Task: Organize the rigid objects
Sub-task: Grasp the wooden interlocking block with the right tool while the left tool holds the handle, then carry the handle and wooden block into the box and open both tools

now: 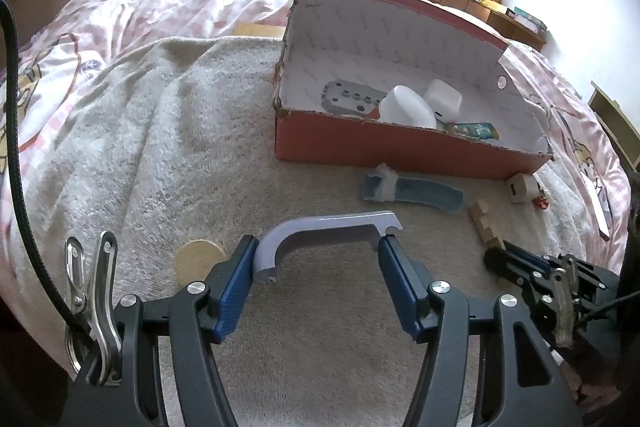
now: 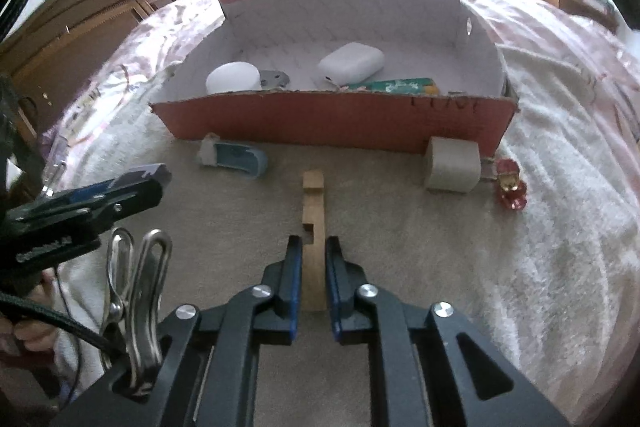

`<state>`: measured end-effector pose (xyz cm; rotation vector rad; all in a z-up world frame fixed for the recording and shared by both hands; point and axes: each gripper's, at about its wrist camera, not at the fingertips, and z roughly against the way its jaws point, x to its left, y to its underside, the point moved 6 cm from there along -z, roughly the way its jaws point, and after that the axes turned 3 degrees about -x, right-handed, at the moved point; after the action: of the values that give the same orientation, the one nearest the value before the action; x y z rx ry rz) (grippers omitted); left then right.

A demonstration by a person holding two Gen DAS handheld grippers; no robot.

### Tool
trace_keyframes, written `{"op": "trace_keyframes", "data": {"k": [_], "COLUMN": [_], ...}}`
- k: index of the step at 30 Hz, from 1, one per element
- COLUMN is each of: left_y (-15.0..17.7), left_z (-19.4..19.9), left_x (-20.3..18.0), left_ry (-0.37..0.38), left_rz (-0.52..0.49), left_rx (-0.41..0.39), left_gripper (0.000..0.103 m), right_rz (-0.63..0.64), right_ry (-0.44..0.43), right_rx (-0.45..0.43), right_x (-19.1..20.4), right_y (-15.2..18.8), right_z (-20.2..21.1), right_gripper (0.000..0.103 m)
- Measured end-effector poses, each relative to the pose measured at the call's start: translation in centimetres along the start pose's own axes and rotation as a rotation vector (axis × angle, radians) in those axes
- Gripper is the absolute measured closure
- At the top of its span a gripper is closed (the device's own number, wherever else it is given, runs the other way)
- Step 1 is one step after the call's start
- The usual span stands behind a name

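My left gripper [image 1: 318,247] grips a curved lavender plastic handle [image 1: 320,231] across its two ends, above the beige towel. My right gripper [image 2: 313,247] is closed on a notched wooden block [image 2: 313,215] that lies on the towel; the block also shows in the left wrist view [image 1: 486,225]. The red cardboard box [image 2: 332,119] stands ahead; it also shows in the left wrist view [image 1: 400,147]. It holds a white cup [image 2: 234,77], a white case [image 2: 352,63], a grey perforated part [image 1: 350,97] and a green packet [image 2: 400,85].
On the towel by the box front lie a blue shoe-shaped piece [image 2: 236,157], a pale wooden block [image 2: 452,165] and a small red figurine [image 2: 510,183]. A round wooden disc [image 1: 198,259] lies left of my left gripper. Pink bedding surrounds the towel.
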<state>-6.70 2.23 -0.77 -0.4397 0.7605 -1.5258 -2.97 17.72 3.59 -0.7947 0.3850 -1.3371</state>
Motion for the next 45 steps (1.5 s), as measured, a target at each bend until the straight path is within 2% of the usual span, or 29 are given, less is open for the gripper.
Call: {"op": "trace_keyframes", "data": {"k": [18,45], "left_y": [-2.9,-9.4], "left_z": [1.7,2.0], "left_x": [-1.9,-5.6], "left_ry": [-0.016,0.022], "left_rz": [-0.074,-0.144], "left_rx": [-0.062,-0.172], "left_gripper": [0.040,0.040], "right_rz": [-0.045,-0.051], "right_ry": [-0.079,-0.071], "right_rx": [-0.063,-0.164], "right_x": [-0.3,-1.2], "right_y": [-1.4,-6.8], "right_z": [2.8,3.8], "right_gripper": [0.092,0.092]}}
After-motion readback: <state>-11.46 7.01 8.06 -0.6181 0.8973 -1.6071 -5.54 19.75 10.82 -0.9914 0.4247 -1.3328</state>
